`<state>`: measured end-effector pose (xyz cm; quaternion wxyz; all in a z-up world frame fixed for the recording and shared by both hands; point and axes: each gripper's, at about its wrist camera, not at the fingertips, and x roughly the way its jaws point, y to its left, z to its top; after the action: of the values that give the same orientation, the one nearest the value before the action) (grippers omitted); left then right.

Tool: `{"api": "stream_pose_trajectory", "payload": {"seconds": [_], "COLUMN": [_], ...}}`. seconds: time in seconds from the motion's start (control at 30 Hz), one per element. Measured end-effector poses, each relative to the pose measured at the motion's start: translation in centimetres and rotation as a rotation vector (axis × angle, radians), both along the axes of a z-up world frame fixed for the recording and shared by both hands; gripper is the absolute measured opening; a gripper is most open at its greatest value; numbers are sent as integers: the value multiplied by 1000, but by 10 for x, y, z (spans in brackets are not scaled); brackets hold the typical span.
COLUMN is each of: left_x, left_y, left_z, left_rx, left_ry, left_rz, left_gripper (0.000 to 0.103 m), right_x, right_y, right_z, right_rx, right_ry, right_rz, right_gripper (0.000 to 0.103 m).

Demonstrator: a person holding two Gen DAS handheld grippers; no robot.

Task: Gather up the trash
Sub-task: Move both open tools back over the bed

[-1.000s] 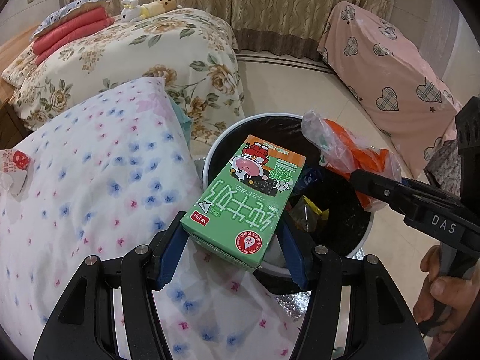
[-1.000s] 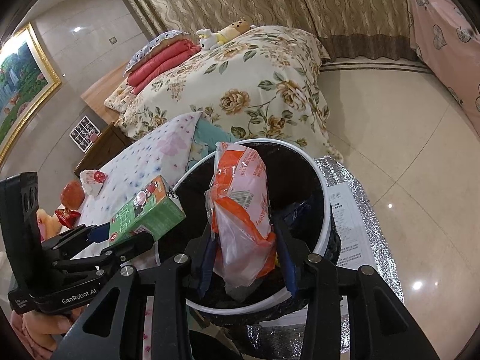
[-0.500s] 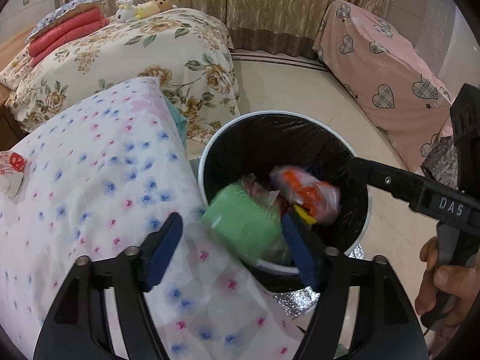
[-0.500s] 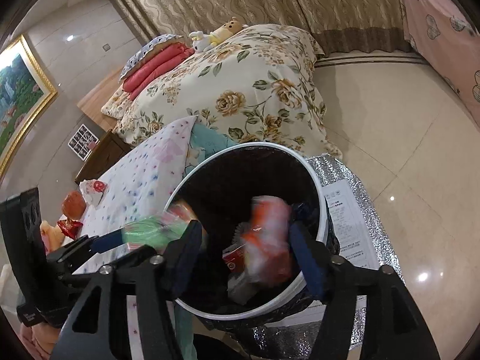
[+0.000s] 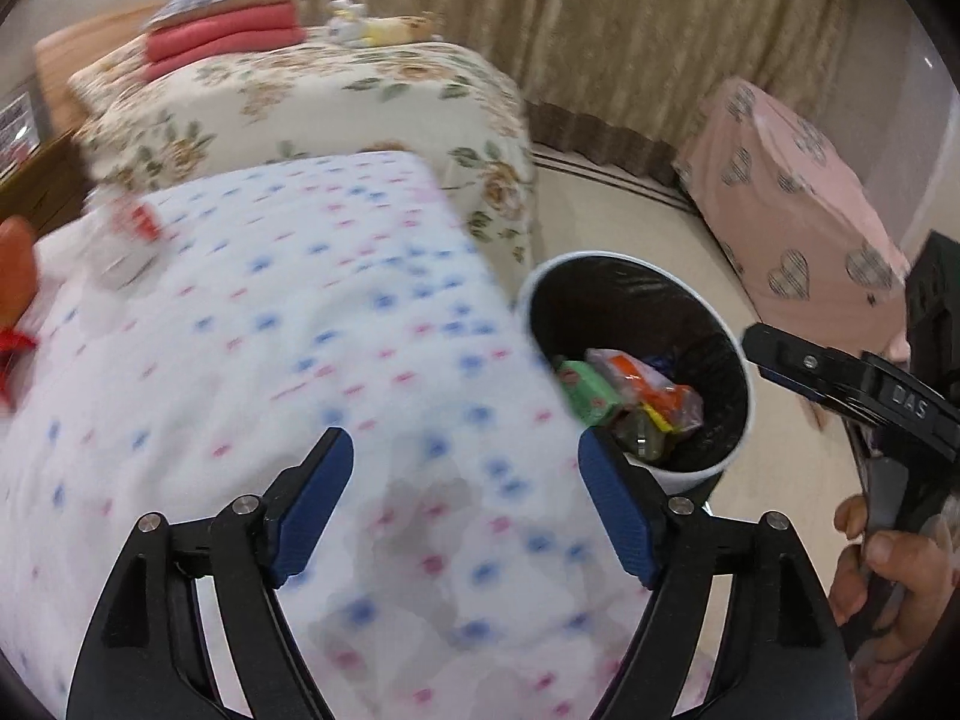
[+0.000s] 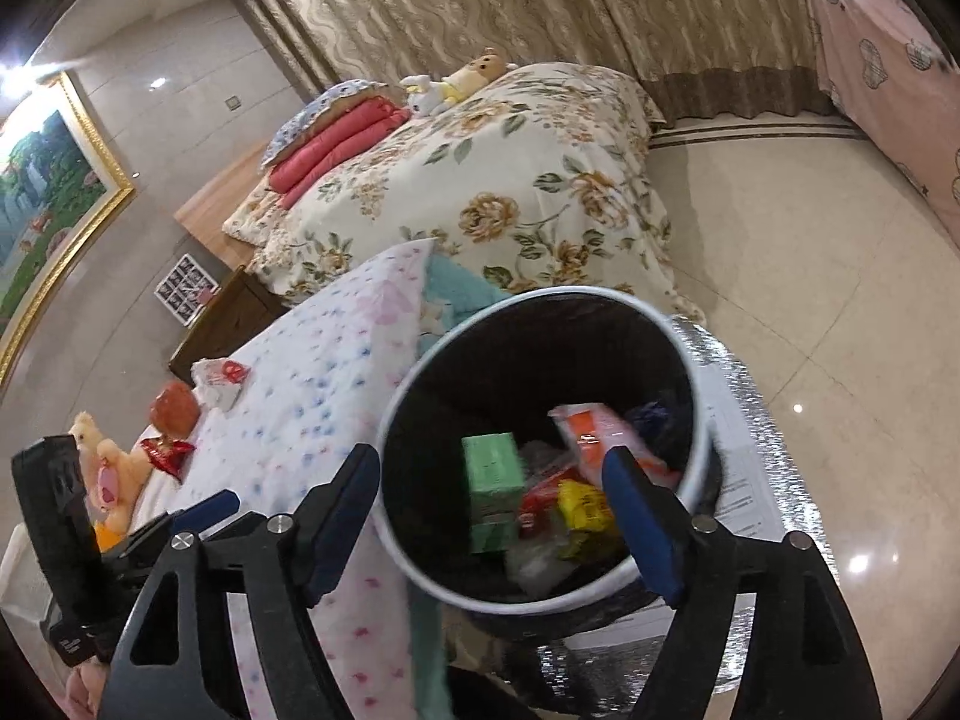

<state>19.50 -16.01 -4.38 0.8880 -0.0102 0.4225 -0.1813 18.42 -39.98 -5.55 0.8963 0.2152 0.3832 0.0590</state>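
Note:
A white-rimmed trash bin [image 5: 636, 258] [image 6: 540, 294] with a black liner stands beside the dotted quilt. A green drink carton [image 5: 585, 390] [image 6: 492, 468] and an orange snack bag [image 5: 654, 384] [image 6: 600, 429] lie inside it among other wrappers. My left gripper [image 5: 463, 456] hangs over the quilt left of the bin, its jaws opening with nothing between them. My right gripper [image 6: 492, 468] hovers over the bin's near rim, its jaws also opening and empty. On the quilt lie a white-and-red wrapper [image 6: 219, 378] [image 5: 129, 228], a red-brown item [image 6: 174, 408] and a red packet [image 6: 165, 456].
The dotted quilt [image 5: 300, 330] covers the near bed. A floral bed [image 6: 510, 180] with folded blankets stands behind it. The bin sits on a silver foil mat [image 6: 750, 420] on tiled floor. Pink-covered furniture [image 5: 798, 228] stands at the right. A plush toy [image 6: 114, 462] lies by the packet.
Both grippers opened and let go. The green carton and the orange bag dropped into the bin. My left gripper swung left, away from the bin and over the quilt.

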Motion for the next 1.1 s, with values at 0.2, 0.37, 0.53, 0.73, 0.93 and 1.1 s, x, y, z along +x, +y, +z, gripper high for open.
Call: {"api": "stream_pose_trajectory", "payload": {"seconds": [0.2, 0.37, 0.53, 0.73, 0.93, 1.1], "left_x": [-5, -10, -18, -25, -32, -33], "left_y": [47, 86, 124, 157, 178, 194], "left_z": [-9, -16, -22, -24, -24, -25], "left_rx": [-26, -30, -51, -65, -65, -65], "left_ry": [28, 35, 40, 43, 40, 35], "left_rz": [100, 188, 274, 344, 390, 432], "left_gripper": [81, 81, 81, 81, 81, 81], "right_x": [5, 10, 11, 12, 17, 23], "right_y": [45, 81, 109, 137, 164, 183], "right_z": [2, -1, -4, -3, -2, -5], "right_rx": [14, 20, 16, 6, -16, -34], "right_ry": [-15, -12, -7, -15, -22, -25], "right_rz": [83, 150, 201, 253, 300, 332], "right_gripper": [82, 83, 84, 88, 89, 90]}}
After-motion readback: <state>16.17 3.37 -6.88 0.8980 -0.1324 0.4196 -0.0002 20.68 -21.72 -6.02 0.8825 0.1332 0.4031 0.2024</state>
